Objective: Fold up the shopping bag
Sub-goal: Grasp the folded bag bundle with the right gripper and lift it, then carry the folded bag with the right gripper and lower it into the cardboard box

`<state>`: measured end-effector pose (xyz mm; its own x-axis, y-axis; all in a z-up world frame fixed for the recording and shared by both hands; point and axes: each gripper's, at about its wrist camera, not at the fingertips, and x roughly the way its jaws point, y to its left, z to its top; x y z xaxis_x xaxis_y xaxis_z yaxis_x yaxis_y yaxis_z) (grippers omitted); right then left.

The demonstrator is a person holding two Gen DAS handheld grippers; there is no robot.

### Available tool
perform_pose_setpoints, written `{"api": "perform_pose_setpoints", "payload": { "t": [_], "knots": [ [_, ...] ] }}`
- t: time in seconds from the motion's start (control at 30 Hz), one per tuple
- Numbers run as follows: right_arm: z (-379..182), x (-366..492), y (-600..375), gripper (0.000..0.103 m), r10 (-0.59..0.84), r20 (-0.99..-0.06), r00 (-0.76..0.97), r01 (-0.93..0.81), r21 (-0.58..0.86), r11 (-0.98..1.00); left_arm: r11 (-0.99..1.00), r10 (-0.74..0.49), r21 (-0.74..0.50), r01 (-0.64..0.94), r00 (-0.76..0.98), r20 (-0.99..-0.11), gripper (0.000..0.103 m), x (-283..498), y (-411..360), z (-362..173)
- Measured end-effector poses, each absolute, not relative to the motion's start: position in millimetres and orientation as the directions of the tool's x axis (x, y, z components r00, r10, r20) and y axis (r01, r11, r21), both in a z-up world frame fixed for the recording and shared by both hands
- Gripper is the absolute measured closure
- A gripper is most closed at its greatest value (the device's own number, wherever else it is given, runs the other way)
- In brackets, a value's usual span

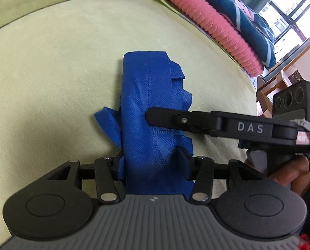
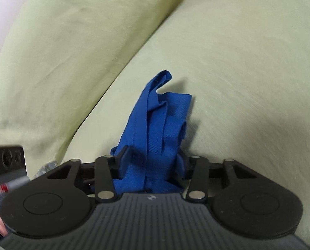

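I see the blue shopping bag (image 1: 152,112), folded into a narrow bundle, lying on a pale green cushion (image 1: 57,79) of what looks like a sofa. My left tool (image 1: 153,162) is clenched on the near end of the bundle, its fingers pressing the cloth from both sides. From the right, the right tool (image 1: 152,114) comes in sideways over the bundle's middle; in its own view the right tool (image 2: 150,162) has blue folds bunched between its fingers, and I read it as grasping the bag too. A loose handle strap (image 2: 161,79) sticks up at the far end. A pink ribbed cloth (image 1: 209,23) lies folded along the cushion's far edge, well apart.
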<state>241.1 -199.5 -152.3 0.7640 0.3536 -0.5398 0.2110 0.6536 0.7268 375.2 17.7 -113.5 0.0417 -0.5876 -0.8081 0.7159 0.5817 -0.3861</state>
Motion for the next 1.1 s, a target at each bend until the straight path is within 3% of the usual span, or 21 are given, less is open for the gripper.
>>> {"api": "perform_pose_setpoints", "payload": {
  "t": [0.2, 0.43, 0.8, 1.1],
  "knots": [
    [-146, 223, -211, 0.073, 0.370, -0.521, 0.769, 0.208, 0.752, 0.625, 0.554, -0.565, -0.309, 0.773, 0.075, -0.822, 0.049, 343, -2, -102],
    [-139, 158, -261, 0.073, 0.298, -0.518, 0.802, 0.278, 0.765, 0.581, 0.441, -0.600, -0.327, 0.836, 0.003, -0.800, 0.049, 294, -71, -96],
    [-103, -22, -399, 0.072, -0.020, -0.529, 0.849, 0.461, 0.721, 0.517, 0.108, -0.634, -0.371, 0.922, -0.223, -0.741, 0.049, 165, -250, -82],
    [-125, -183, -514, 0.072, -0.283, -0.591, 0.755, 0.655, 0.676, 0.337, -0.088, -0.567, -0.443, 0.892, -0.411, -0.714, 0.049, 54, -400, -122]
  ]
}}
